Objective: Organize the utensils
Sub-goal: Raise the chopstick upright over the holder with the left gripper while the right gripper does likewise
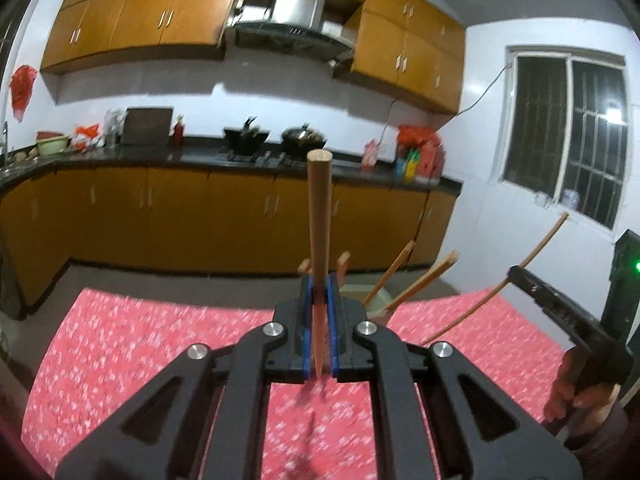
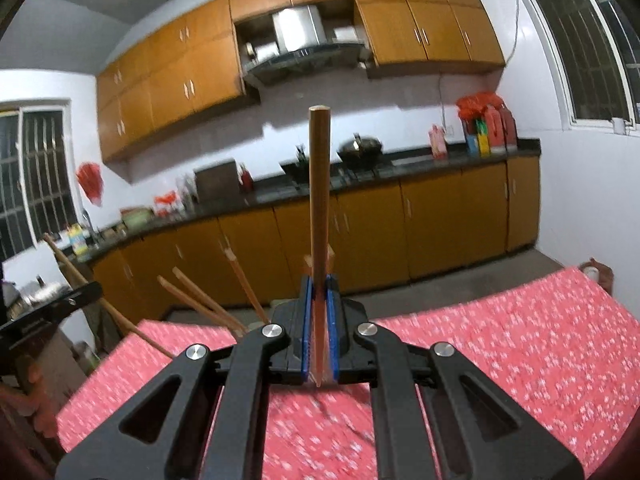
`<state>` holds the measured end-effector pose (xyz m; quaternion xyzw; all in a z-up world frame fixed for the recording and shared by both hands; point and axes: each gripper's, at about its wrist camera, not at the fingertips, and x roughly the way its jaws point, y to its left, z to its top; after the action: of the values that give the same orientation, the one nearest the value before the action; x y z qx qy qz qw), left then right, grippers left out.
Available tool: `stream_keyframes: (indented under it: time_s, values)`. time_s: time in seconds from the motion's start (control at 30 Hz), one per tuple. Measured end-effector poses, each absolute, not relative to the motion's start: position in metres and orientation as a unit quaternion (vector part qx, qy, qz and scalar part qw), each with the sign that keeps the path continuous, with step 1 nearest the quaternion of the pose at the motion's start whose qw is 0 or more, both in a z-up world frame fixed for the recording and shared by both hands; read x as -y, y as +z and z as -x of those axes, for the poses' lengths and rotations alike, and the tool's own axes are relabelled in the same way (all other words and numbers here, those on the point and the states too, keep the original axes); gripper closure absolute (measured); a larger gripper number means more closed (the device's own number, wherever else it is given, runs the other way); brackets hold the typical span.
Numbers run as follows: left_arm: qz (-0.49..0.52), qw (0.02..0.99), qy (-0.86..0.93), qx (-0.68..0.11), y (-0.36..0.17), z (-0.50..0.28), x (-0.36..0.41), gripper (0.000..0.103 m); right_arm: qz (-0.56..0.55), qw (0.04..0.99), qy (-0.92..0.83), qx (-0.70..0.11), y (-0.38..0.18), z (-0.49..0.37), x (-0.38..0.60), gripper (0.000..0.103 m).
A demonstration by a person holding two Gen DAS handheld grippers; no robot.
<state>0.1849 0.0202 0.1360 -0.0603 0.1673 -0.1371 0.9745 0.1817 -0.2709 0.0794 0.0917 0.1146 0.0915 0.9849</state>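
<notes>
My left gripper (image 1: 319,280) is shut on a wooden chopstick (image 1: 319,216) that stands upright between its blue pads, above the red flowered tablecloth (image 1: 160,344). My right gripper (image 2: 319,280) is shut on a second wooden chopstick (image 2: 319,200), also upright. A pale holder (image 1: 362,292) just right of the left fingers has several chopsticks (image 1: 424,280) leaning out of it. These chopsticks also show in the right wrist view (image 2: 200,300), left of the fingers. The right gripper also shows in the left wrist view (image 1: 516,276), holding its chopstick (image 1: 532,256).
The table edge (image 1: 180,294) lies beyond the grippers, with grey floor behind. Orange kitchen cabinets (image 1: 200,216) and a dark counter with woks (image 1: 304,136) line the far wall. A barred window (image 1: 568,136) is at right. The other gripper's black body (image 2: 48,312) sits at far left.
</notes>
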Motion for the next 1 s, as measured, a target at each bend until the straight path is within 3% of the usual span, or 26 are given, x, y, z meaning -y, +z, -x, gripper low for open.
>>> stream_keyframes:
  time_s: [0.47,1.0]
  values:
    - [0.082,0.984,-0.131,-0.085,0.184,-0.202,0.016,0.095,-0.074,0.991,0.101,-0.049,0.107,-0.207,0.246,0.095]
    - [0.081,0.987,-0.102,-0.095,0.142,-0.264,0.033,0.095,-0.061,0.989,0.104,-0.082,0.078,-0.252,0.233,0.095]
